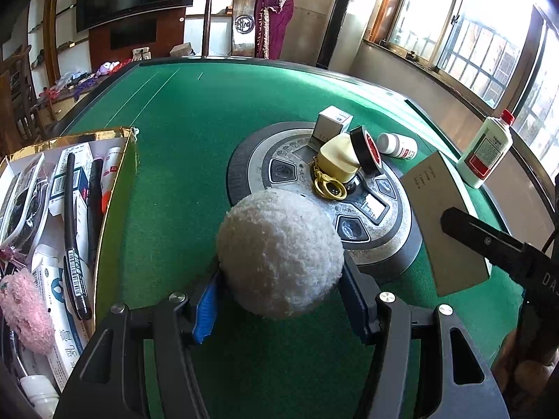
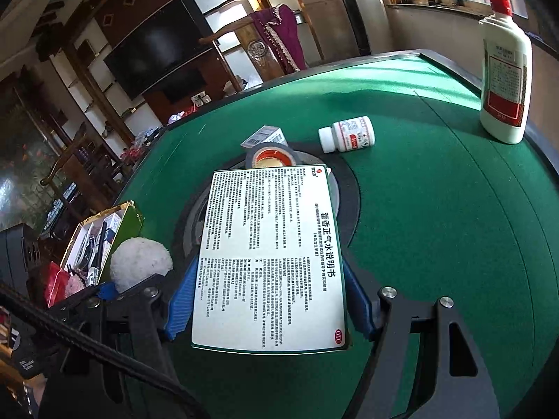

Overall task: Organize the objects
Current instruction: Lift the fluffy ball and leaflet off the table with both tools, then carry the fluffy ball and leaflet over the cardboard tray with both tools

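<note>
Nearest, the left claw (image 1: 279, 300) grips a white pompom (image 1: 279, 255) between its blue pads, held above the green worktop (image 1: 195, 146). The right claw (image 2: 269, 300) clamps a flat printed box (image 2: 272, 262) by its 2 long edges, also off the worktop.

At the near left stands the gold-edged box (image 1: 115, 188), already crowded with pens, tubes, cartons and a pink pompom (image 1: 24, 310). So the sorting looks well underway, and both held items are probably headed there.

Farther out, on the round hub (image 1: 314, 188) in the worktop's middle, 3 things still wait: a cream case (image 1: 340, 160) with a yellow clip, a tape roll (image 1: 365, 148) and a small carton (image 1: 333, 122). Just right of them lies a pill bottle (image 1: 398, 145). At the far right edge stands a tall white bottle (image 1: 485, 150).
</note>
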Motion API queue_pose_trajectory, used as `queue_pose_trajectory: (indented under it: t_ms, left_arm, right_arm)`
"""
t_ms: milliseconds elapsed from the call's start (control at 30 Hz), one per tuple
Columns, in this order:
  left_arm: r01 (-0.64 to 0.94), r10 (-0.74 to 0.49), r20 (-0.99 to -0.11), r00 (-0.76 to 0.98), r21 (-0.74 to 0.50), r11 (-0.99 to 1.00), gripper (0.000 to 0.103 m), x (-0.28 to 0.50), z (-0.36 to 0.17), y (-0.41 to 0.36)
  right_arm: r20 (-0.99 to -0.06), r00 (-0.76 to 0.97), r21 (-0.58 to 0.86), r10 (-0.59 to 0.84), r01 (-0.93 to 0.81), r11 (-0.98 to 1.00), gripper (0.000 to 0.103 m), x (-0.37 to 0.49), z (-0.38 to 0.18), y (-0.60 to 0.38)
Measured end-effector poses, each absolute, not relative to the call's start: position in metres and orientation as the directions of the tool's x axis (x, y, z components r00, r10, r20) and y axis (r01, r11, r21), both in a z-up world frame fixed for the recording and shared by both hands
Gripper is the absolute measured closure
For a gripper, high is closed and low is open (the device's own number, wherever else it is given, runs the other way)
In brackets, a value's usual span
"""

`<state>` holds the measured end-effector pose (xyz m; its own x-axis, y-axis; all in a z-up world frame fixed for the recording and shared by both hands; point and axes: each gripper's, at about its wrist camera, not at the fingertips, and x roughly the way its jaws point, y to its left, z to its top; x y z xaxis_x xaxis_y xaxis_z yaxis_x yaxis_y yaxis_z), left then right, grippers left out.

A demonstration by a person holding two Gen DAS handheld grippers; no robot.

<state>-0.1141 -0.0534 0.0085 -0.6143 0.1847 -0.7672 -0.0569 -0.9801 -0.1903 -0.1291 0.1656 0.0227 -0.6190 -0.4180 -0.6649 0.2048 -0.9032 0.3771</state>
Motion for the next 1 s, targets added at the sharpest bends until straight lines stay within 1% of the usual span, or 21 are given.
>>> queue_pose_trajectory:
  t_ms: [767,1000]
  left_arm:
    - [-0.064,0.181,-0.761,-0.623,-0.181,-0.981,0.048,-0.110,0.013,-0.052]
    - [-0.044,0.161,-0.757,-0.633,-0.172,-0.984,0.048,-0.110,0.015,-0.056]
  right_arm:
    - [-0.683,-0.597,0.353,-0.421,0.235,-0.906,0.030,-0.124,0.013,0.151]
    - [-0.687,-0.598,0.340,-0.414,0.238,-0.910,0.030,-0.125,0.013,0.150]
